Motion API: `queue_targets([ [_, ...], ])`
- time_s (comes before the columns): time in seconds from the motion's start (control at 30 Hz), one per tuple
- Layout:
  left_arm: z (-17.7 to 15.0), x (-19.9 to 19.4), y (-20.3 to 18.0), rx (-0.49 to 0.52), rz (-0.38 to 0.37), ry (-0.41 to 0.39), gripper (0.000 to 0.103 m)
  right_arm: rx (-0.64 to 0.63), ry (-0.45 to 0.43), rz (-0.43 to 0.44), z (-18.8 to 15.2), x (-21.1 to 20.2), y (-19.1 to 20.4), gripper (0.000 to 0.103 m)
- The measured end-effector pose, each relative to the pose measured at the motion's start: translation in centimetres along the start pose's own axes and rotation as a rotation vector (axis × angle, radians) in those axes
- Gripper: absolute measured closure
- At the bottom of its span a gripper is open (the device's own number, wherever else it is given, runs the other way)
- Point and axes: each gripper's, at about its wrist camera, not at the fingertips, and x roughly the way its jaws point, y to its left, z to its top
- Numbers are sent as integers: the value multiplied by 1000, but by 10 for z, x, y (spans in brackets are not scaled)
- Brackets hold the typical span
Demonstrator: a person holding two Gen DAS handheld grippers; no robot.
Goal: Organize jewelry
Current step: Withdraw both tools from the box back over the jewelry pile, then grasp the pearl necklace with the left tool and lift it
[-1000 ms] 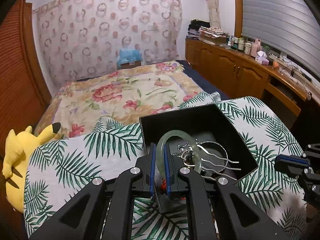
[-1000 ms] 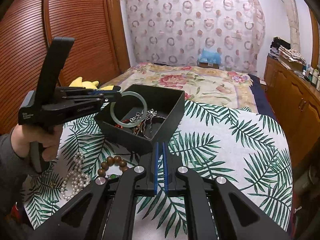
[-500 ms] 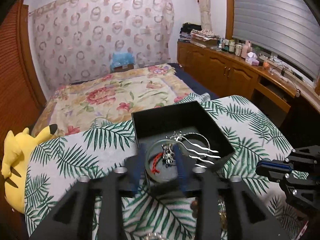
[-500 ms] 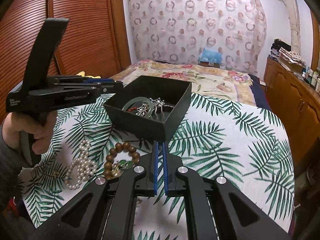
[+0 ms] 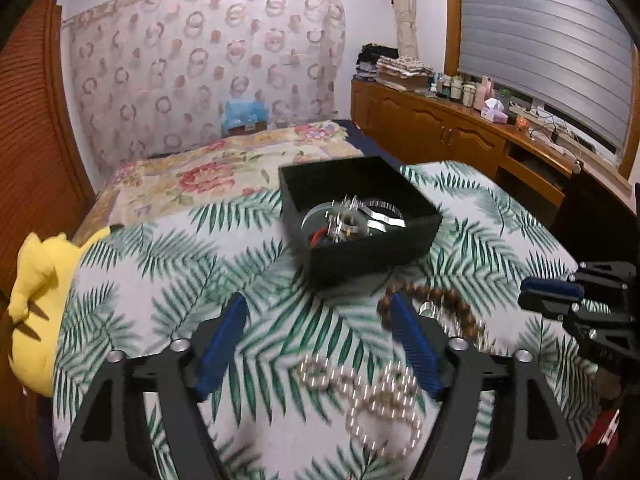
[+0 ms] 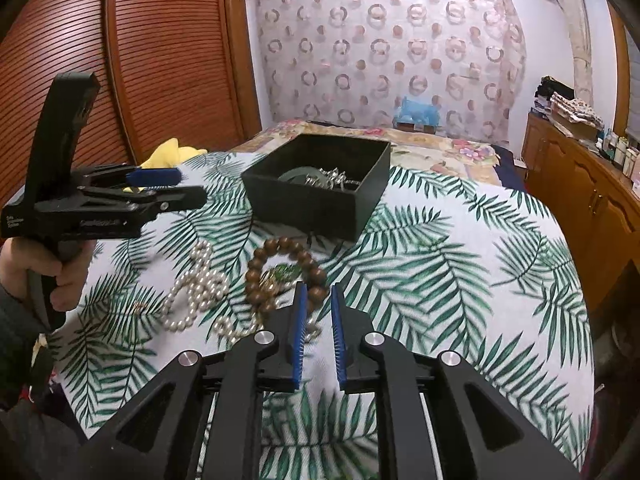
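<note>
- Where the left tongs (image 5: 316, 344) pinched the green bangle a second ago, they now spread wide and are still opening, with nothing between them.
- Low in the right wrist view, the right tongs (image 6: 318, 326) part slightly, opening and holding nothing.
- Just beyond lie one pearl necklace (image 6: 196, 288) and one wooden bead bracelet (image 6: 280, 272) on the leaf-print cloth (image 6: 440, 272).
- Farther up, one black box (image 6: 320, 184) now holds the bangle (image 5: 316, 216) among silver pieces.

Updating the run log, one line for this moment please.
left gripper: opening, empty | right gripper: opening, empty | black box: holds bangle, chains | pearl necklace, bead bracelet: on cloth
</note>
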Motion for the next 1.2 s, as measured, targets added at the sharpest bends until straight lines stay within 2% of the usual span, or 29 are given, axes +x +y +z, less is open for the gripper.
queue_targets([
  [0.1, -14, -3, 4, -14, -1, 21, 20, 1, 12, 3, -6, 0, 4, 89],
  [0.27, -34, -7, 12, -39, 2, 57, 19, -8, 33, 2, -14, 3, 9, 86],
  [0.4, -49, -8, 13, -46, 2, 81, 19, -21, 69, 13, -15, 9, 12, 79],
  [0.53, -59, -9, 11, -47, 1, 91, 19, -20, 110, 60, -16, 18, 11, 79],
  [0.8, -66, -10, 8, -54, -13, 100, 19, -104, 184, 5, -18, 37, 21, 79],
  [0.83, -66, -10, 8, -54, -15, 100, 19, -117, 190, -18, -18, 38, 22, 83],
  [0.97, -68, -9, 5, -50, -21, 108, 19, -110, 194, -51, -19, 36, 15, 84],
  [1.2, -68, -7, 0, -41, -31, 115, 19, -103, 184, -53, -21, 33, 10, 85],
])
